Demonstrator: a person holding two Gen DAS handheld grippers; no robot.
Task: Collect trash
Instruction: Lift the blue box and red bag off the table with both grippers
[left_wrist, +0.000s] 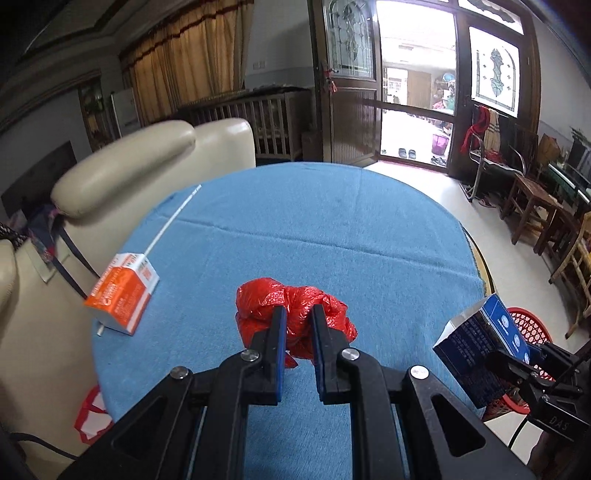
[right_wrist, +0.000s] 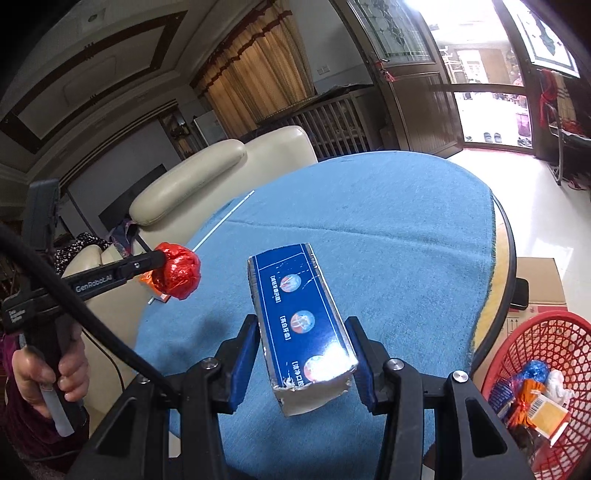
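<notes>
Left gripper (left_wrist: 298, 325): clamped on crumpled red bag (left_wrist: 291, 314), above the table (left_wrist: 332, 229).
Right gripper (right_wrist: 303, 354): gripped blue box (right_wrist: 299, 325).
Nearby: orange carton (left_wrist: 123, 291); red basket (right_wrist: 546, 373) beside table.

Left gripper (left_wrist: 298, 314) clamped tight, tilted downward, hand (right_wrist: 51, 373) wrapped round its handle. Right gripper (right_wrist: 303, 354) part-closed, gripping, angled down.

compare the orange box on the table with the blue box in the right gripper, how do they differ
The orange box lies flat on the blue tablecloth, untouched; the blue box is held off it, clamped in the right gripper. The orange box is orange and white, short and squat; the blue box is dark blue with silver edges, long and narrow. Both are small printed cardboard cartons.
</notes>
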